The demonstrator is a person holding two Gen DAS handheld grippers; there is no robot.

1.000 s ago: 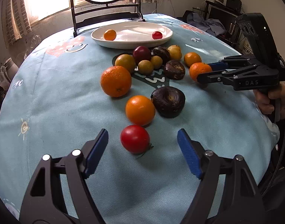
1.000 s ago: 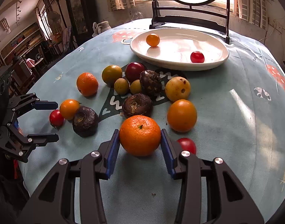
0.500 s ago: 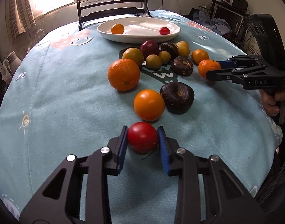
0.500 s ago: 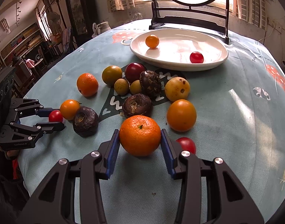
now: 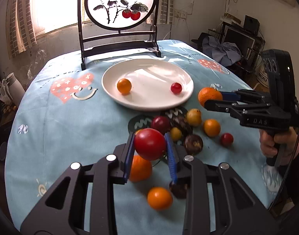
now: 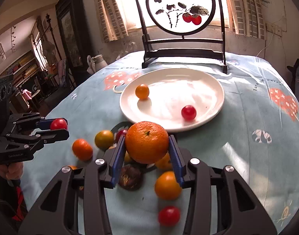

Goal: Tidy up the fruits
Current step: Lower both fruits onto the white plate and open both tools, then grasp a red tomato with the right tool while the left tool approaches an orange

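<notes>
Left tongs point(image 5: 150, 146) clamped on red tomato point(image 5: 150, 144), lifted off desk point(image 5: 67, 129). Right tongs point(image 6: 147, 146) clamped on orange point(image 6: 147, 142), near white plate point(image 6: 212, 115).

Both tongs, left point(image 5: 150, 148) and right point(image 6: 147, 146), clamped, raised.

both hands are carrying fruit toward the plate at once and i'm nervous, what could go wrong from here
1. The red tomato is smooth and round, pinched only at its sides by the left gripper; it could slip out and drop onto the fruit below.
2. The big orange in the right gripper and the tomato head for the same white plate, so the grippers could collide.
3. The small orange tomato and cherry tomato already on the plate may roll if bumped.
</notes>
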